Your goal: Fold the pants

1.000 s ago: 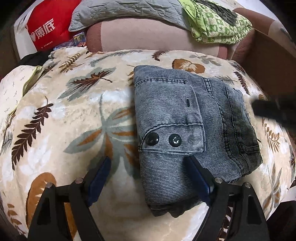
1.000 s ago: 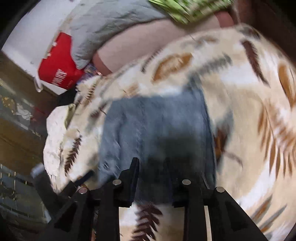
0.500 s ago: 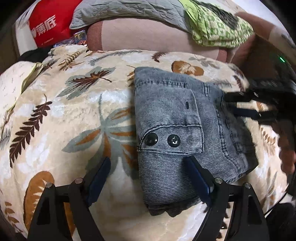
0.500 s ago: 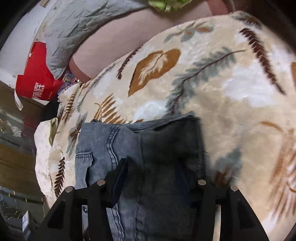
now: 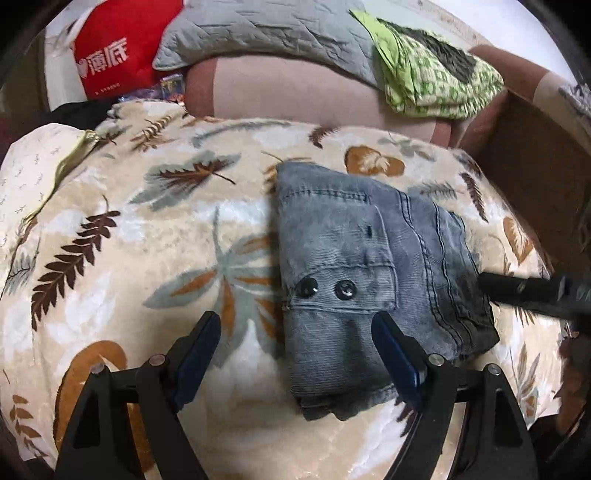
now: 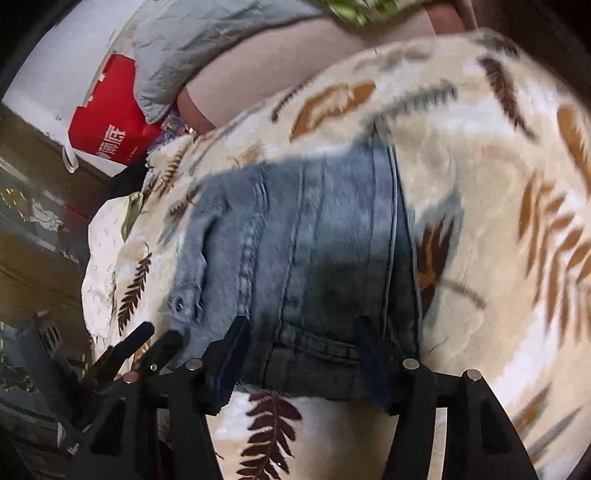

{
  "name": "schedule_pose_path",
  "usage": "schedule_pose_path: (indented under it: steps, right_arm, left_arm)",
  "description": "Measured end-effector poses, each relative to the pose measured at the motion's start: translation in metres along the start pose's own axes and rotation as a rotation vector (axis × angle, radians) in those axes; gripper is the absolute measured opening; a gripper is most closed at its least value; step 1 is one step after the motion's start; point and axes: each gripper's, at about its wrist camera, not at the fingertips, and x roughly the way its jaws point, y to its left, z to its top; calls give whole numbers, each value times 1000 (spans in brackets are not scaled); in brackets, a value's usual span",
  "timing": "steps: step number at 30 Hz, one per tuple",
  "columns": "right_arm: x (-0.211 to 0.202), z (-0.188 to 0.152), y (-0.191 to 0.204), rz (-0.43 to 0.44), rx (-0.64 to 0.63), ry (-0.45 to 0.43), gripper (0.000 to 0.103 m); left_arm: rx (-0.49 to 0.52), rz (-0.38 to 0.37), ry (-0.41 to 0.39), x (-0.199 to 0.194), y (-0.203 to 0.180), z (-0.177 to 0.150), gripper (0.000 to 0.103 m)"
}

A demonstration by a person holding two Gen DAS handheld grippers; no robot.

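Note:
The folded blue-grey jeans [image 5: 369, 266] lie flat on the leaf-print blanket [image 5: 147, 258], with two dark buttons facing up. My left gripper [image 5: 295, 332] hovers open over their near left corner, one finger above the denim and the other above the blanket, gripping nothing. In the right wrist view the jeans [image 6: 314, 240] fill the middle. My right gripper [image 6: 303, 332] sits at their near edge with its jaws opening. The denim hem lies under and between the fingers, and the pads do not press on it. One right finger [image 5: 517, 288] shows at the jeans' right side.
A pink bolster [image 5: 288, 92], a grey quilted pillow [image 5: 266, 33] and a green patterned cloth [image 5: 436, 81] are piled behind the blanket. A red bag [image 5: 110, 59] stands at the back left. A brown board [image 5: 535, 155] borders the right side.
The right gripper's jaws have spread wider. It reached over the jeans' right side, then drew back to their right edge. The left gripper and the jeans have stayed put.

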Motion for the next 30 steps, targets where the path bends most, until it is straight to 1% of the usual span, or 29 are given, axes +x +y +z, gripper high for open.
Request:
schedule_pose_path:
  steps: [1,2,5,7,10,12,13,15,18,21,23,25,26,27,28,29,30]
  right_arm:
    - [-3,4,3,0,-8,-11,62]
    - [-5,9,5,3,-10,-16,62]
    - [4,30,12,29,-3,-20,62]
    - [16,41,13,20,5,-22,62]
    - [37,53,8,3,28,-1,63]
    - [61,51,-5,-60,53,58,65]
    - [74,47,-15,-63,79,95,65]
    - [71,45,-16,-49,74,62,65]
    - [58,49,-3,-77,58,59,65]
    - [42,59,15,-37,17,9,65]
    - [39,70,22,-29,0,-23,65]
    - [52,79,17,-39,6,-7,66]
    - [63,80,10,-66,16,16,68]
    - [82,80,-3,-119,42,70,70]
    - [91,77,-11,-111,61,94,70]
    - [88,76,-14,-90,63,63,71]
    - [84,76,-14,-81,67,52,71]
  left_arm:
    - [7,7,29,6,0,-1,84]
    - [18,5,75,17,0,-4,84]
    - [5,-18,58,20,2,-7,84]
    - [15,-21,53,20,2,-9,84]
    - [26,-28,45,20,2,-10,84]
    - [24,-38,43,21,2,-11,84]
    - [26,-43,47,22,2,-12,85]
    - [31,-36,36,22,2,-14,85]
    - [28,-34,34,22,2,-14,86]
    - [21,-37,36,22,2,-14,86]
    - [23,-35,36,22,2,-14,86]
    - [19,-36,39,22,2,-14,87]
    - [15,-36,41,23,2,-14,87]
    - [14,-38,43,23,2,-14,87]
    - [18,-38,47,24,1,-14,88]
    - [20,-32,44,24,1,-14,88]
    - [23,-25,41,23,1,-14,89]
